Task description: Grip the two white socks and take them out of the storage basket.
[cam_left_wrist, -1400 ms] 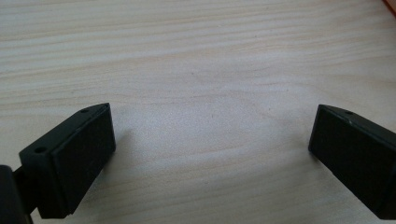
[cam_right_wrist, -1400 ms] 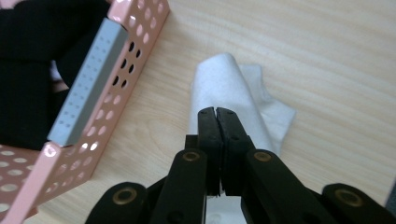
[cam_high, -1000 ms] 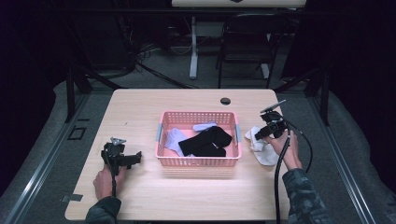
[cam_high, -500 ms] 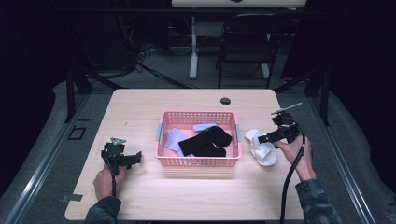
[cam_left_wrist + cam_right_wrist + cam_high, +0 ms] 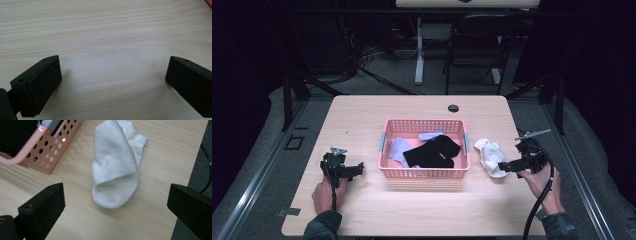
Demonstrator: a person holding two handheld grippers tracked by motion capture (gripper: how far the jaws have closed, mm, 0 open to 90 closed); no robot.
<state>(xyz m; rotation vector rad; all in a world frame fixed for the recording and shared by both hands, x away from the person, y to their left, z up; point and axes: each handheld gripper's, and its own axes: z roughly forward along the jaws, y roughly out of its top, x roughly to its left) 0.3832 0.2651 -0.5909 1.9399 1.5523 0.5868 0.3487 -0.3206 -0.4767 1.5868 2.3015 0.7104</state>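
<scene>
From above, I am holding my right gripper (image 5: 507, 167) near the table's (image 5: 362, 115) right edge, its tips just beside the white socks (image 5: 490, 156), which are lying folded on the wood right of the pink basket (image 5: 424, 173); a black sock (image 5: 432, 152) and pale ones are sitting inside that basket. My left gripper (image 5: 354, 170) is resting at the near left, well apart from the basket. Looking along my left gripper (image 5: 112, 82), its jaws are standing wide over bare wood, gripping nothing. Looking along my right gripper (image 5: 115, 207), its jaws have just been opening and are standing wide, the white socks (image 5: 116, 165) lying free ahead of them beside the basket's (image 5: 47, 150) corner.
</scene>
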